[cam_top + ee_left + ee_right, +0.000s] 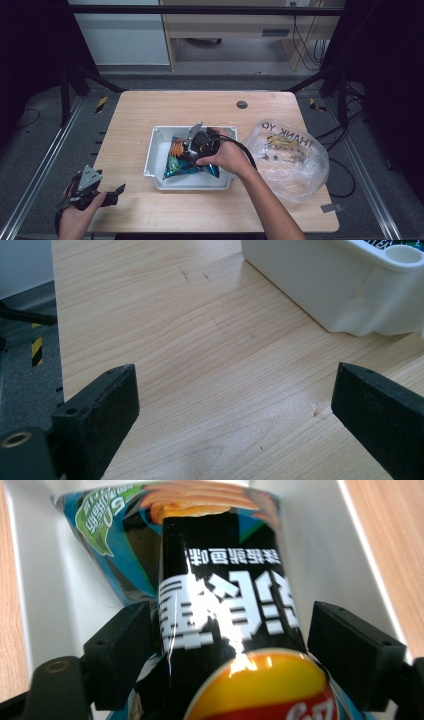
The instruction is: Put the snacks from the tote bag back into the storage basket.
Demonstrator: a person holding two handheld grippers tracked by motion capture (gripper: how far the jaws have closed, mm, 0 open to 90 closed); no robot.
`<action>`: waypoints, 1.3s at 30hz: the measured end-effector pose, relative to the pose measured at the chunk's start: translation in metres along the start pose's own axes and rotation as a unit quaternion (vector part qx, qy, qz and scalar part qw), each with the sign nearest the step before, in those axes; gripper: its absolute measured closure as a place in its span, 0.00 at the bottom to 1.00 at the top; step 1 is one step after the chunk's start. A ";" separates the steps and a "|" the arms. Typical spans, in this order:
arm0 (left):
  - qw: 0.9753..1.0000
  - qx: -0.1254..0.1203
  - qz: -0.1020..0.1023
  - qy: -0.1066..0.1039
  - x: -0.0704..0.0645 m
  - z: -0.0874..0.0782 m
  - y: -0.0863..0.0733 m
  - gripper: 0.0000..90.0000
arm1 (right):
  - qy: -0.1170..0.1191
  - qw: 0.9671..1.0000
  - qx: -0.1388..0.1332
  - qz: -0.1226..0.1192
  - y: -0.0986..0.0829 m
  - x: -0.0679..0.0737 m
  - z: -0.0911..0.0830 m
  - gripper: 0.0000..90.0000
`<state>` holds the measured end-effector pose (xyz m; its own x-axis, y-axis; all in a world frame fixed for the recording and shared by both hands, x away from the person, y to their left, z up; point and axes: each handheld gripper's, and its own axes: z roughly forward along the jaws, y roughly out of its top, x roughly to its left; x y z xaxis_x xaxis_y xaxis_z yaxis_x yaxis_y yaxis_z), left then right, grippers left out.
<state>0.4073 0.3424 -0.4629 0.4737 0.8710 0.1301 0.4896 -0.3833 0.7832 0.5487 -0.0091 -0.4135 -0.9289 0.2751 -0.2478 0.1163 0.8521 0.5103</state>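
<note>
Currently the right gripper point(192, 145) straddles the chip bag point(225, 605) in the white bin point(160, 150), jaws wide; next, close them. Left gripper point(107, 192) idles, jaws apart.

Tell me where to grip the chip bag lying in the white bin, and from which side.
Grip the chip bag across its narrow width near the middle, coming straight down from above. It lies flat in the white bin, whose walls block a sideways approach. The right tool already straddles it, one jaw on each long edge, open, so closing there should catch the puffed body, though the glossy film may slip.
</note>
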 end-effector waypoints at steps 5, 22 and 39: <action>1.000 0.000 0.000 0.002 0.000 0.000 0.000 0.05 | -0.003 1.000 -0.009 0.004 0.002 0.001 -0.007 0.16; 1.000 0.001 0.001 0.002 0.000 0.000 0.000 0.05 | -0.007 1.000 -0.010 0.014 0.002 0.004 -0.018 0.08; 1.000 0.006 0.006 0.005 -0.001 0.003 0.001 0.05 | -0.024 0.998 -0.037 0.035 0.005 0.009 -0.038 0.10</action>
<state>0.4093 0.3406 -0.4638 0.4729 0.8690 0.1459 0.4920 -0.3977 0.7744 0.5273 -0.0195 -0.3820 -0.9013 0.3558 -0.2470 0.1529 0.7949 0.5872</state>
